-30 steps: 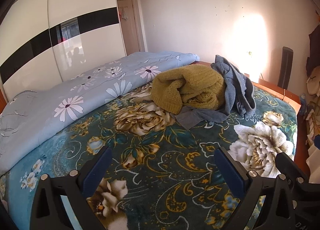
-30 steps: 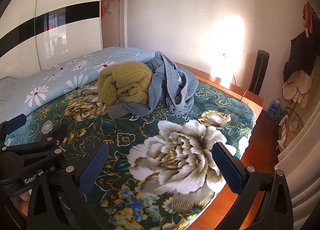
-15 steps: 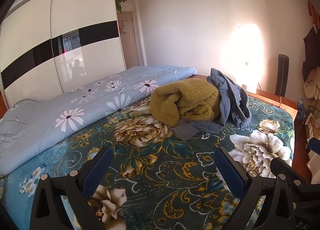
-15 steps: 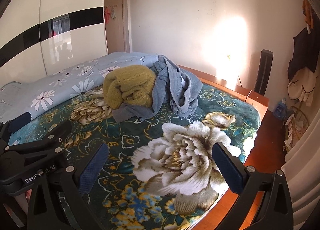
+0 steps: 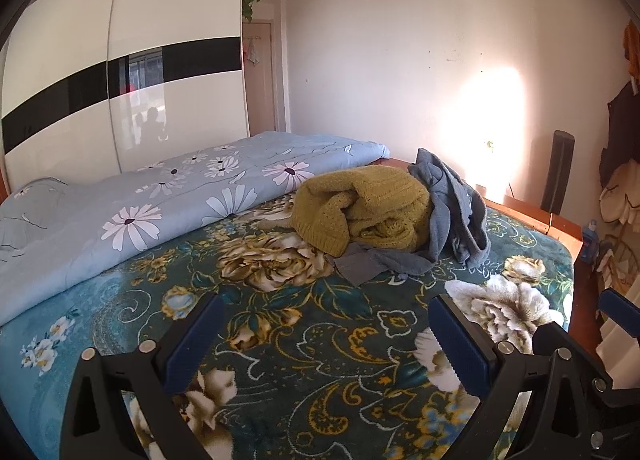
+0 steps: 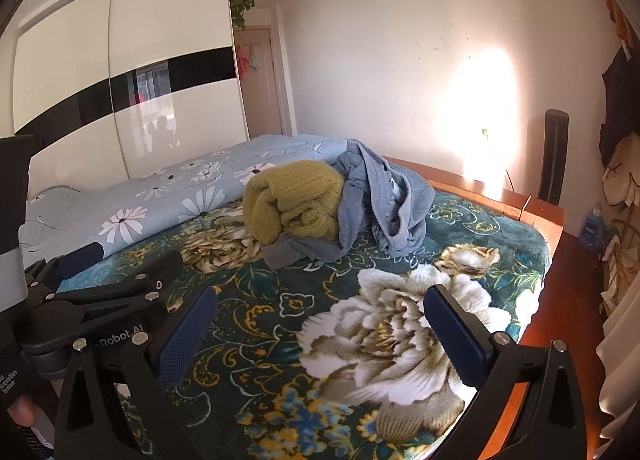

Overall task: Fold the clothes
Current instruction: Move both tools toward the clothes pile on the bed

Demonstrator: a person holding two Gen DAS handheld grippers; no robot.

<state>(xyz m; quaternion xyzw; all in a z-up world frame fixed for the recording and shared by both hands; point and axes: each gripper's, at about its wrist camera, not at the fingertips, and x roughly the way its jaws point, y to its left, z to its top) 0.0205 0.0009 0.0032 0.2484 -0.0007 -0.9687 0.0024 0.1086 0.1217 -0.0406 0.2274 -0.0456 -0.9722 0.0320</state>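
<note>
Room: white walls, a glossy white wardrobe (image 5: 120, 72) with a black band, sunlight patch on the far wall.
Bed: teal floral blanket (image 5: 304, 324) over it; a rolled pale blue daisy quilt (image 5: 160, 200) along the wardrobe side.
Clothes: a mustard knit sweater (image 5: 360, 208) and a grey garment (image 5: 452, 212), heaped together and touching, mid-bed beside the quilt, unfolded.
Left gripper (image 5: 324, 336): released, jaws wide, above the blanket, well short of the heap.
Right gripper (image 6: 320, 328): released, jaws wide, nothing held, over the white flower.

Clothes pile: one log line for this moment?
left gripper open | right gripper open | yellow sweater, grey garment heaped, unfolded, untouched
</note>
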